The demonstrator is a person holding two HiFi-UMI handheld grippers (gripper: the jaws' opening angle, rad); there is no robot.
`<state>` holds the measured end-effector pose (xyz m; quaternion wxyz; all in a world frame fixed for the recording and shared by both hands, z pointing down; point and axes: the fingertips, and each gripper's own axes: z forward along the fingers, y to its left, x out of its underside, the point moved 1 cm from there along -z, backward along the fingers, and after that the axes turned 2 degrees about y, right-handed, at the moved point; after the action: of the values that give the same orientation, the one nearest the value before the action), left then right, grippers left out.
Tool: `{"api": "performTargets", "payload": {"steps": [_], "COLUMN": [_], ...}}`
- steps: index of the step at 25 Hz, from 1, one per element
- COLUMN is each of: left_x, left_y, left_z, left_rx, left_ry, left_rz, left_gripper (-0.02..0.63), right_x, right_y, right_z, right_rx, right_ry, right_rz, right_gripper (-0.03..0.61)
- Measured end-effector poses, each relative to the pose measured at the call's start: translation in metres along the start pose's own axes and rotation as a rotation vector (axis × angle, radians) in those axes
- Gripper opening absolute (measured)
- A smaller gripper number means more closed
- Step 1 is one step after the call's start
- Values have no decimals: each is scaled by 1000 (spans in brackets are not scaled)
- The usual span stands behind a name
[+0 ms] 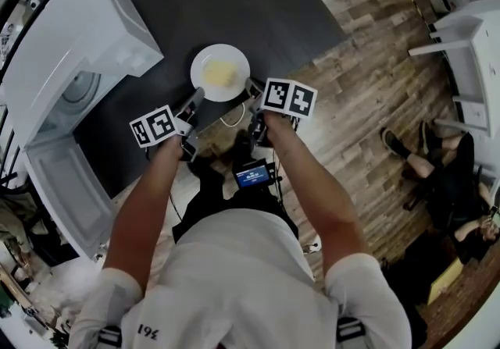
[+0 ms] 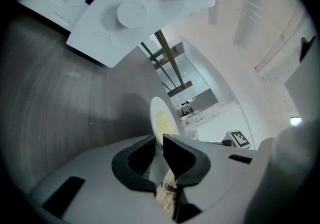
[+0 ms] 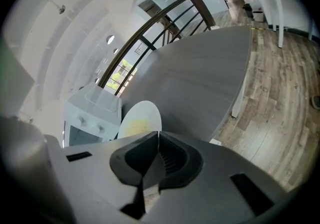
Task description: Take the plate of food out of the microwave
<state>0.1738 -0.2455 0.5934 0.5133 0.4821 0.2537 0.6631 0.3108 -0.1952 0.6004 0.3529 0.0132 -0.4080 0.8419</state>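
White short-sleeved T-shirt (image 1: 234, 277), dark trousers (image 1: 205, 201) — left gripper (image 2: 159, 143), right gripper (image 3: 158, 136) grey, black ribbed jaws, black-on-white marker cubes (image 1: 153, 126).

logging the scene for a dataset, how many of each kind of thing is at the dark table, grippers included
microwave, door open: 1
plate: 1
food, yellow, on the plate: 1
grippers: 2, the left gripper and the right gripper, each with its jaws shut on the plate's rim
total: 5

Bright, even daylight; fisheye-warped, dark-vignetted edges
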Motion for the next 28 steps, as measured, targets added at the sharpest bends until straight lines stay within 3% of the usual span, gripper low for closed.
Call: {"api": "performTargets", "payload": {"steps": [14,28], "left_x": [-9,-11], "left_y": [-13,-5], "left_z": [75,96], "left_rx": [-27,-80], "left_ry": [64,123], "left_rz": [9,-88], "left_gripper": [49,50], "right_x": [-60,-76], "right_y": [-51,-66], "right_z": [8,17], "right_rx": [38,41], "right_ry": [9,2], "right_rz": [-2,62], "right_gripper": [9,7]}}
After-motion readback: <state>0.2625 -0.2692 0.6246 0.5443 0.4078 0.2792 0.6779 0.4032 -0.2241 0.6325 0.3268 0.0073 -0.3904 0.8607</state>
